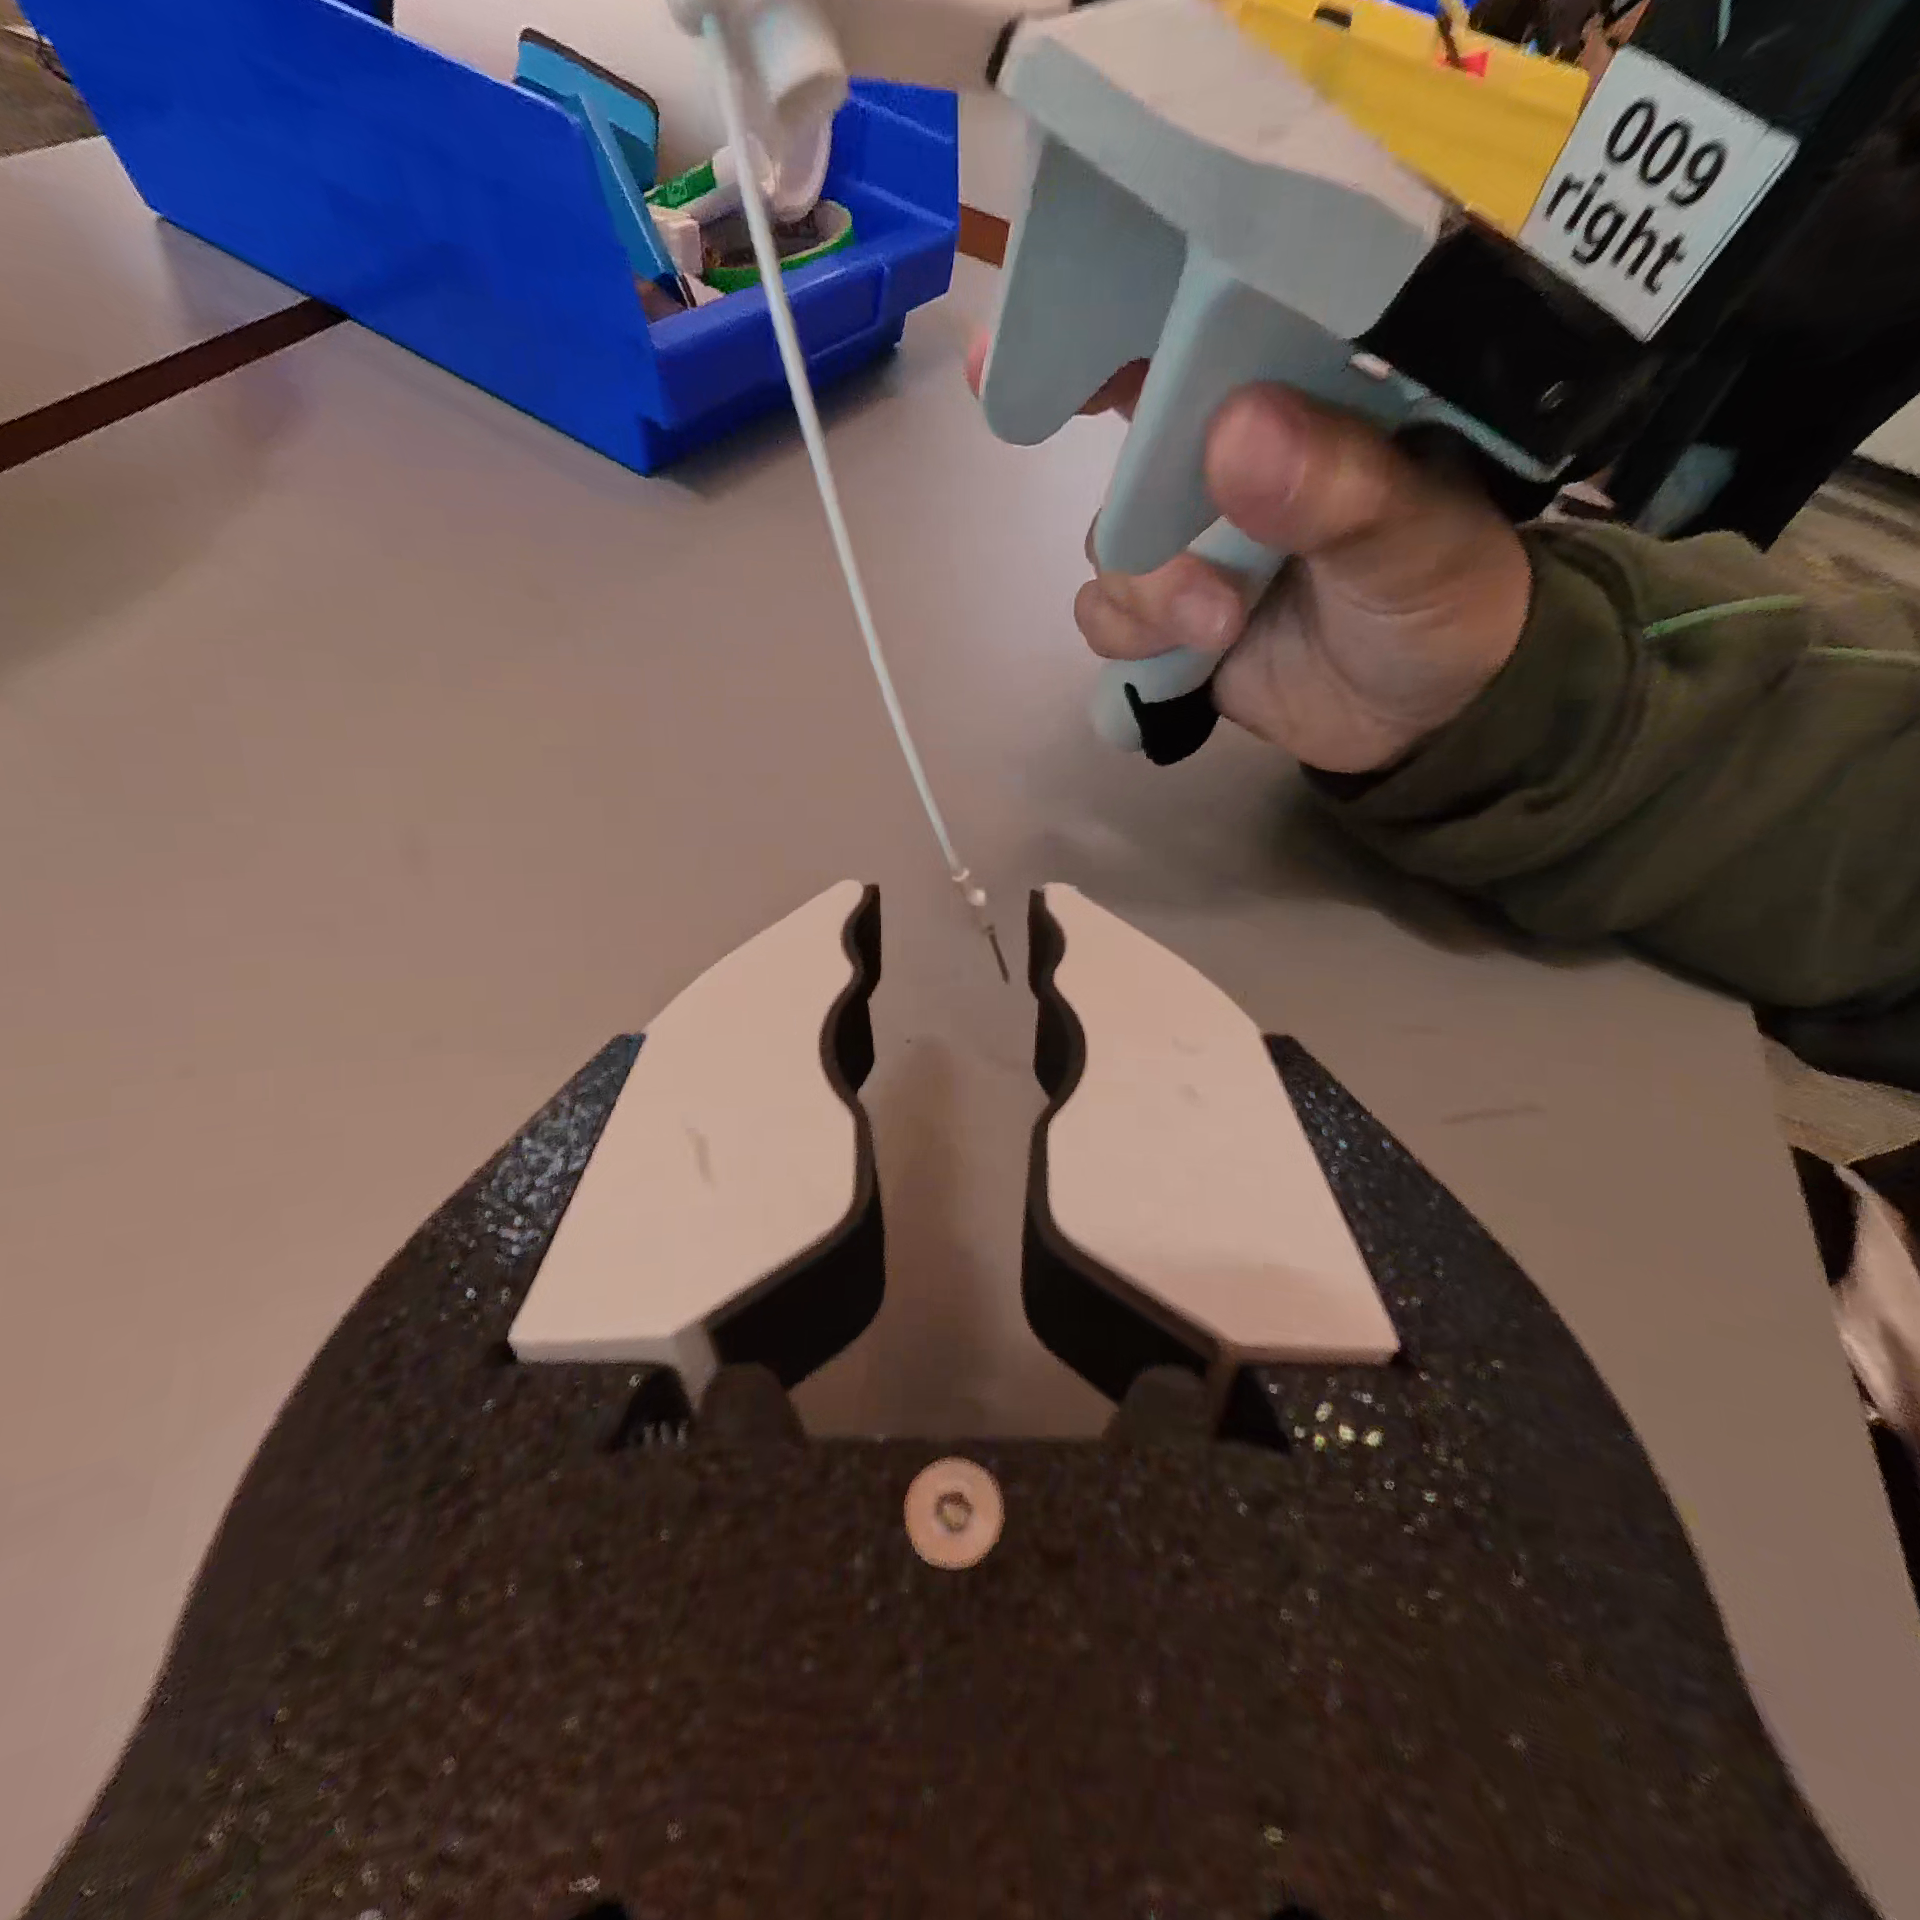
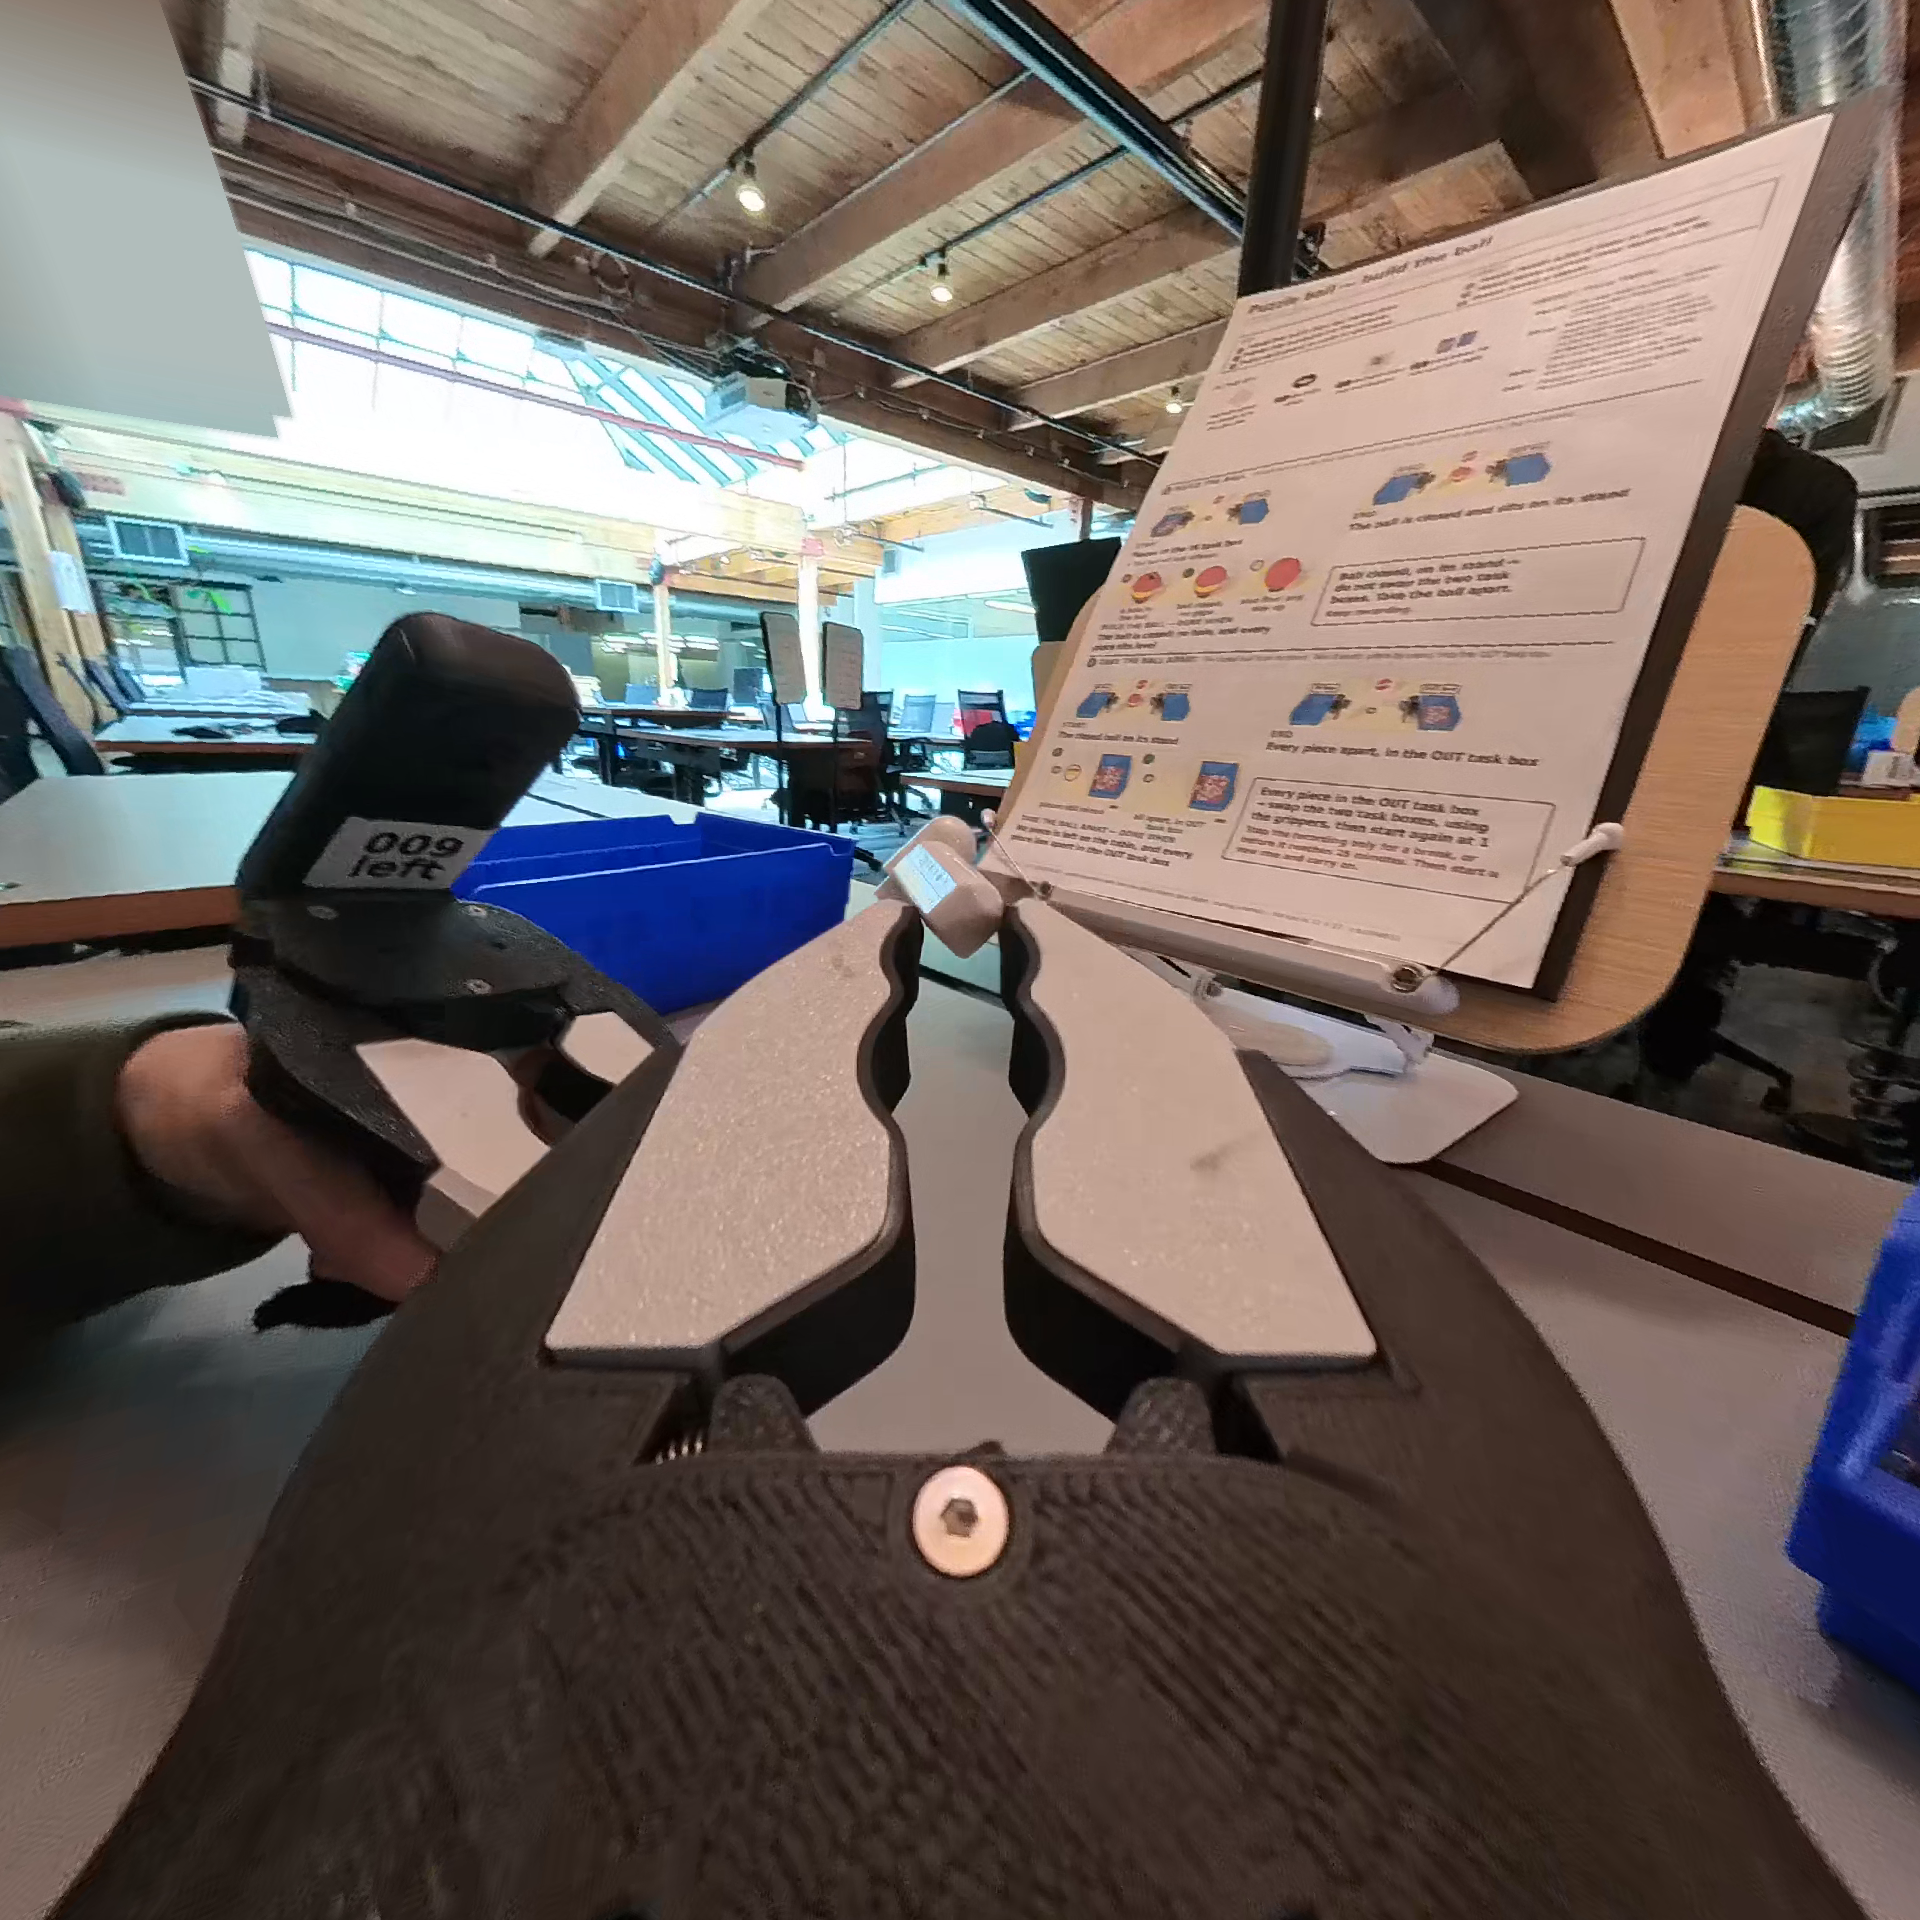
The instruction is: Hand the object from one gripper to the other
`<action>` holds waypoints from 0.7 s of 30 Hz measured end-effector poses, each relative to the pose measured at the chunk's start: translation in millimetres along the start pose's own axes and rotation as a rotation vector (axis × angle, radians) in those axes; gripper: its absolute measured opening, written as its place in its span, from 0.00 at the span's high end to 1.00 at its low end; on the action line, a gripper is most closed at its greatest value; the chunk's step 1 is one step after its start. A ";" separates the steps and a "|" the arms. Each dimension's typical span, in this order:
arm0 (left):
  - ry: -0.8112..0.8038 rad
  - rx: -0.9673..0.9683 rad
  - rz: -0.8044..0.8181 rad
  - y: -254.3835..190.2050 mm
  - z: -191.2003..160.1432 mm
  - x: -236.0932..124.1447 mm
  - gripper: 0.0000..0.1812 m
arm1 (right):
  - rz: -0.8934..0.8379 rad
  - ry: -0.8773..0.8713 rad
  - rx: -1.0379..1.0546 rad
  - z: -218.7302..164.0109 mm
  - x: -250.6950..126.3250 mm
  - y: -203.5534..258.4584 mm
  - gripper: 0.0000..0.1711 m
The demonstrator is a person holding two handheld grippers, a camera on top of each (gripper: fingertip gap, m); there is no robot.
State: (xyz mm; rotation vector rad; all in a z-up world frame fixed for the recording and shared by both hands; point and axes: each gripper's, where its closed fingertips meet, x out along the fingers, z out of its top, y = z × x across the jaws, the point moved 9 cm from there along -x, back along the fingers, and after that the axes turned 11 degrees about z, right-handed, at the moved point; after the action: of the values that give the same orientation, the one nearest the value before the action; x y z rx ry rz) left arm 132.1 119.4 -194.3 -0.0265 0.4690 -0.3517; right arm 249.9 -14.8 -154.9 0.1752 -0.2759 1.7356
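Observation:
My right gripper (image 2: pixel 961 925) is shut on a small white plug-like block (image 2: pixel 940 899) at its fingertips. In the left wrist view the block (image 1: pixel 800 83) hangs at the top. A thin white cable (image 1: pixel 831 499) runs down from it and ends in a small dark metal tip (image 1: pixel 992 940). My left gripper (image 1: pixel 954 920) is open just above the grey table (image 1: pixel 416 727). The cable tip sits in the gap between its fingertips, touching neither pad. A hand (image 1: pixel 1351 603) holds the right gripper's handle above and to the right.
A blue bin (image 1: pixel 499 239) with tape rolls and other items stands at the far left. Another blue bin (image 2: pixel 665 894) stands behind the left gripper's black body (image 2: pixel 405 831). A sheet on a wooden stand (image 2: pixel 1403 623) is ahead to the right. A third blue bin (image 2: pixel 1860 1507) is at the right edge. There is about 11 cm between the tips of the two grippers.

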 end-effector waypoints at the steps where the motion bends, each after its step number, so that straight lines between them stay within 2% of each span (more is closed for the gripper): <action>1: 0.008 0.015 0.003 -0.7 -0.8 0.7 0.85 | 0.012 -0.005 0.006 0.0 0.6 0.9 0.91; 2: 0.013 0.024 0.011 -1.2 -1.3 1.4 0.85 | 0.029 -0.006 0.011 -0.3 1.4 1.7 0.91; 4: 0.030 0.051 0.003 -2.9 -1.5 1.6 0.99 | 0.030 -0.011 0.013 -0.7 1.6 2.2 0.91; 8: 0.027 0.058 -0.001 -1.5 0.4 -1.1 0.99 | -0.009 0.009 -0.005 -1.1 -1.0 -2.1 0.92; 15: -0.104 0.015 0.105 13.9 12.8 -19.4 0.99 | -0.029 0.014 0.018 -6.4 -3.6 -8.5 0.91; 19: -0.170 -0.027 0.163 23.6 19.5 -32.3 0.99 | -0.045 0.041 -0.007 -9.3 -2.0 -9.1 0.73; 21: -0.186 -0.042 0.190 28.1 21.1 -37.4 0.99 | -0.025 0.051 0.002 -10.0 -0.4 -8.9 0.68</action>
State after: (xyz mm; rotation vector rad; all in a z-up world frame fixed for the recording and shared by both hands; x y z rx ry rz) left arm 119.5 157.3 -162.1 -0.0548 0.2920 -0.1504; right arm 259.0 -10.9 -163.8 0.1351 -0.2331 1.7130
